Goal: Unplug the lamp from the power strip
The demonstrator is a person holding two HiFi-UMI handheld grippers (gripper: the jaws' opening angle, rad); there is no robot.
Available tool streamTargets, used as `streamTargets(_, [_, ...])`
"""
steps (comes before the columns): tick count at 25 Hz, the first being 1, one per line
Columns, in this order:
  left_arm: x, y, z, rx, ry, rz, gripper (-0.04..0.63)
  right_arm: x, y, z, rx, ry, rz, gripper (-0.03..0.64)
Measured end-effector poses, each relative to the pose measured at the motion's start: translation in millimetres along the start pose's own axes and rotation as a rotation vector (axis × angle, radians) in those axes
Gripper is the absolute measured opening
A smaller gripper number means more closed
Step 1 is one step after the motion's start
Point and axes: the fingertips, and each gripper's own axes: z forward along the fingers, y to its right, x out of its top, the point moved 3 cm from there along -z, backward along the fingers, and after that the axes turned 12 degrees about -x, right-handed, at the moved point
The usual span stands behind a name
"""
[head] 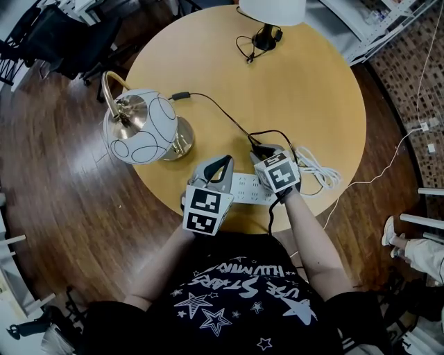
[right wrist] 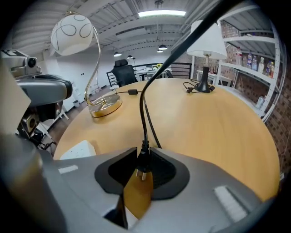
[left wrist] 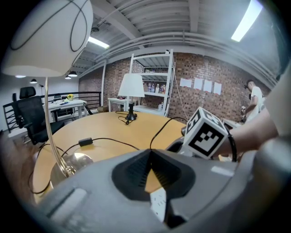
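Note:
The globe lamp (head: 139, 125) stands on its brass base (head: 182, 137) at the table's left. Its black cord (head: 222, 111) runs to my right gripper (head: 260, 150). In the right gripper view that gripper (right wrist: 142, 162) is shut on the lamp's black plug (right wrist: 143, 157), and the prongs hang bare above the wood, clear of the white power strip (right wrist: 77, 149). The strip (head: 243, 186) lies near the front edge between both grippers. My left gripper (head: 220, 162) sits over the strip's left end, its jaw tips together (left wrist: 150, 152), with the strip (left wrist: 159, 202) showing beneath.
A second lamp with a white shade (head: 272, 10) stands at the round table's far edge (head: 208, 21). A coiled white cable (head: 316, 170) lies right of the strip. Office chairs (head: 62, 35) stand far left, shelving far right. A person (left wrist: 254, 98) stands at the brick wall.

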Motion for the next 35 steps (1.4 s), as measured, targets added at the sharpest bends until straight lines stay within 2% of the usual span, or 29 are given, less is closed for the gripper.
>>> streamTargets(2, [1,1,0,-0.002,0.001,0.002,0.002,1,-1,-1,-0.005,0.013,-0.012,0.106])
streamTargets(4, [2,1,0,-0.001,0.003,0.003,0.002,3,-2,-4,0.002,0.027,0.007,0.156])
streamTargets(7, [2,0,-1,0.004,0.007,0.005,0.002,5,-3,-10,-0.003,0.057,0.033,0.178])
streamTargets(10, [0,0,-3,0.006,0.010,0.007,0.002,9,-6,-19,-0.006,0.099,0.061,0.230])
streamTargets(14, [-1,3,-7,0.007,0.016,0.008,0.002,13,-19,-39,0.009,0.146,0.103,0.239])
streamTargets(17, [0,5,-10,0.010,0.027,0.011,0.002,19,-27,-61,0.014,0.221,0.137,0.189])
streamTargets(21, [2,9,-15,0.017,0.052,0.027,0.002,30,-24,-92,-0.052,0.344,0.179,0.031])
streamTargets(27, [7,19,-26,0.019,0.080,0.051,0.002,34,-22,-127,-0.097,0.451,0.158,0.009])
streamTargets(35, [7,35,-35,0.002,0.088,0.074,0.002,20,-25,-152,-0.137,0.480,0.127,0.009])
